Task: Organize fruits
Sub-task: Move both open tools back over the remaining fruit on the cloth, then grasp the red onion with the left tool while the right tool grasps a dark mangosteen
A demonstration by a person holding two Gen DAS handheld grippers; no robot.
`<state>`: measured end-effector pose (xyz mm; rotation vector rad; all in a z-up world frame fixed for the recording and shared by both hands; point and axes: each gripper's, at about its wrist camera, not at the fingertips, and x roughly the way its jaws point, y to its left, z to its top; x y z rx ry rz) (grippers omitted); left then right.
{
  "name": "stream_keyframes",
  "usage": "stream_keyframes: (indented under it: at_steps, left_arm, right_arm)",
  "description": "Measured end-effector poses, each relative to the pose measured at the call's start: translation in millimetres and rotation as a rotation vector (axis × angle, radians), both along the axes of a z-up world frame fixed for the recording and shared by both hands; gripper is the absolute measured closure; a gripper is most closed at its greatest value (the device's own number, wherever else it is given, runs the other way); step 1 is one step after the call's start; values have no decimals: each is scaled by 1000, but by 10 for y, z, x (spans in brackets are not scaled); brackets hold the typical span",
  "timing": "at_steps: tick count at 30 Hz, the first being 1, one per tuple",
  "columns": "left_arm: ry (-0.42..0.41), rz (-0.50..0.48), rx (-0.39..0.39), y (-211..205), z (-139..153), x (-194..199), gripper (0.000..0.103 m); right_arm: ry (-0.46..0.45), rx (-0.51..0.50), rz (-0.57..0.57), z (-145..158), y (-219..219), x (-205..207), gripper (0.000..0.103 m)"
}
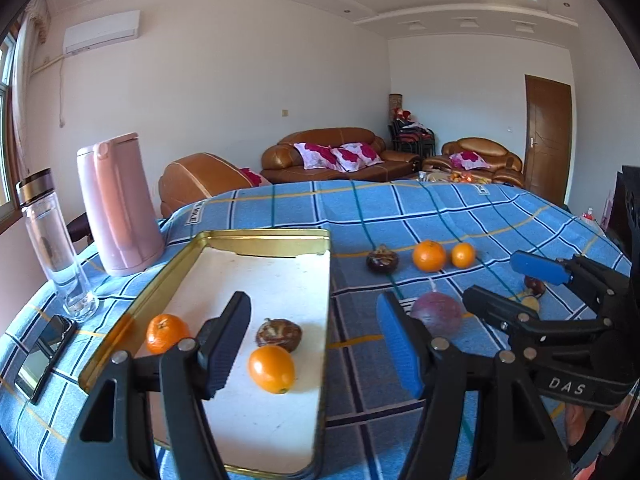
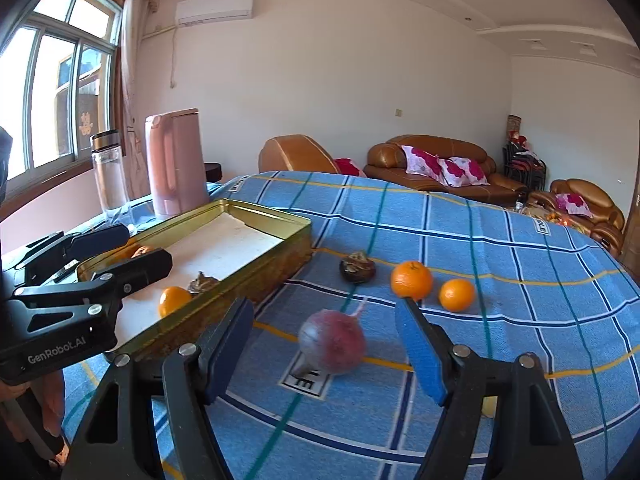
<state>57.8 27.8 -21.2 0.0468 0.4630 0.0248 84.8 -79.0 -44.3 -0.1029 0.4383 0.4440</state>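
On the far left of the bench (image 1: 420, 208), which a blue checked cloth covers, lies a phone (image 1: 44, 356), then a clear bottle (image 1: 52, 240) and a pink kettle (image 1: 118, 204) stand side by side. Next comes the gold tin tray (image 1: 264, 236). Inside it sit a mandarin (image 1: 165, 332) by the left wall, a dark brown fruit (image 1: 279, 334) near the middle and an orange fruit (image 1: 272, 369) just in front of it.

My left hand-held gripper (image 1: 316, 344) hangs above the near part of the tray with its jaws parted and nothing between them; the brown and orange fruits show through the gap, untouched.

Right of the tray, on the cloth, a purple round fruit (image 2: 332, 342) with a thin stem lies apart from the tray wall. My right hand-held gripper (image 2: 326, 346) is poised behind it, jaws spread wider than the fruit, pads clear of it, gripping nothing.

Farther back lie another dark brown fruit (image 2: 357, 267), a large orange (image 2: 412, 280) and a smaller orange (image 2: 457, 295) in a row. A pale yellow fruit (image 1: 530, 303) and a dark one (image 1: 535, 285) show farthest right.
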Motion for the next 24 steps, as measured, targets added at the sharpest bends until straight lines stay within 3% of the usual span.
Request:
stream_keyframes:
  at_steps: [7,14,17,24]
  left_arm:
    - [47,-81,44,-501,-43,293,35]
    - [144,-121,65,-785,-223,673,35]
    - [187,-123,72,-827,-315,803,35]
    - [242,-156,47,-896,-421,915,33]
  right_arm:
    - [19,7,-156,15,-617,163,29]
    - [115,28,-296,-118,-1159,404,29]
    - [184,84,-319,-179,-1372,513,29]
    - [293,85,-318,-309,-1443,706,29]
